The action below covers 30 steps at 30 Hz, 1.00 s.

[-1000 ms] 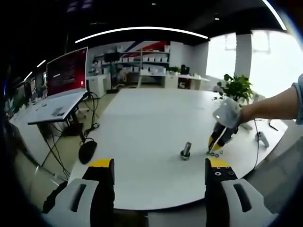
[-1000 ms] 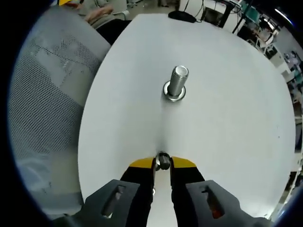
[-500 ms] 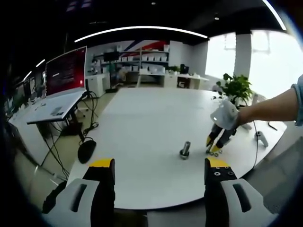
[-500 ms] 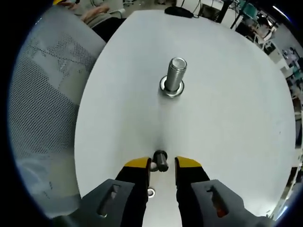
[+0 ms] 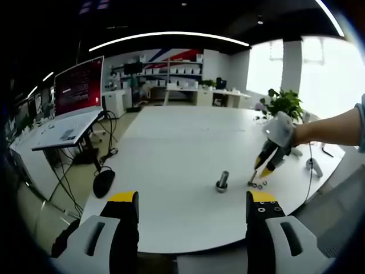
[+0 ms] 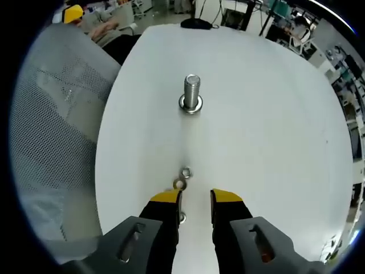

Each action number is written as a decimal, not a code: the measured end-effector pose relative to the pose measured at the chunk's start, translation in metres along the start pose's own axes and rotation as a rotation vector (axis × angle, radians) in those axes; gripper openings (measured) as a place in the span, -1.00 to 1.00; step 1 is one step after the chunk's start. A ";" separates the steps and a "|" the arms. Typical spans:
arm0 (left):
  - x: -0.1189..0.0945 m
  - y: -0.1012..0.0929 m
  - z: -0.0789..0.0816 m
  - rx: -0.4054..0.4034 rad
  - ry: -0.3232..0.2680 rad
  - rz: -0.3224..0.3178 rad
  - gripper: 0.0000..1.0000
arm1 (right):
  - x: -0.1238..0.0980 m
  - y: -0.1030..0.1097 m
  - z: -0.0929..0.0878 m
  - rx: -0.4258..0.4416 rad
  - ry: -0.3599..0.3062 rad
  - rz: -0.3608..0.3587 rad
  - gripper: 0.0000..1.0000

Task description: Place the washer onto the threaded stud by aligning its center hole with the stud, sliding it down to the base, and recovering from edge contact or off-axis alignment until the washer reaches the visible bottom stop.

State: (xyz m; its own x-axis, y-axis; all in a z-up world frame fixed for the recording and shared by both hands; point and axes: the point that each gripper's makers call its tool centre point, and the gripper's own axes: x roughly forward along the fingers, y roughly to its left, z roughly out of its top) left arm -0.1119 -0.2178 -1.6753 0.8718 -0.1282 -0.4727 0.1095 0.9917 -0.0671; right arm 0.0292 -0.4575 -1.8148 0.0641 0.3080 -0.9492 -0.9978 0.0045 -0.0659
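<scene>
Hovering empty, jaws apart, the right hand-held gripper (image 6: pixel 195 197) sits just short of small silver metal washers (image 6: pixel 183 178) lying on the white surface (image 6: pixel 274 142) — the upright threaded steel stud (image 6: pixel 191 92) waits beyond, unthreaded.

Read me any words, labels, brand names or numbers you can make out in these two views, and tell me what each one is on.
Nothing can be read in these pictures.
Red monitor screen: it carries pale lines of text, too small and blurred to read.
Threaded stud, small washers on the white table, left gripper, right gripper: no visible markings.
</scene>
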 end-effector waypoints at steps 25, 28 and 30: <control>0.000 0.001 0.001 0.000 -0.004 0.005 0.50 | 0.016 0.023 -0.045 0.078 0.068 0.055 -0.59; -0.001 0.001 0.000 -0.001 -0.003 0.004 0.50 | 0.019 0.023 -0.048 0.082 0.077 0.056 -0.59; 0.000 0.000 0.000 -0.002 -0.003 0.003 0.49 | 0.020 0.024 -0.049 0.084 0.082 0.060 -0.59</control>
State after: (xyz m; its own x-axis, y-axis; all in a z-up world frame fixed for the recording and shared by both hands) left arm -0.1121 -0.2173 -1.6748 0.8735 -0.1249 -0.4705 0.1056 0.9921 -0.0673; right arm 0.0070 -0.4975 -1.8505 0.0016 0.2316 -0.9728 -0.9975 0.0695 0.0149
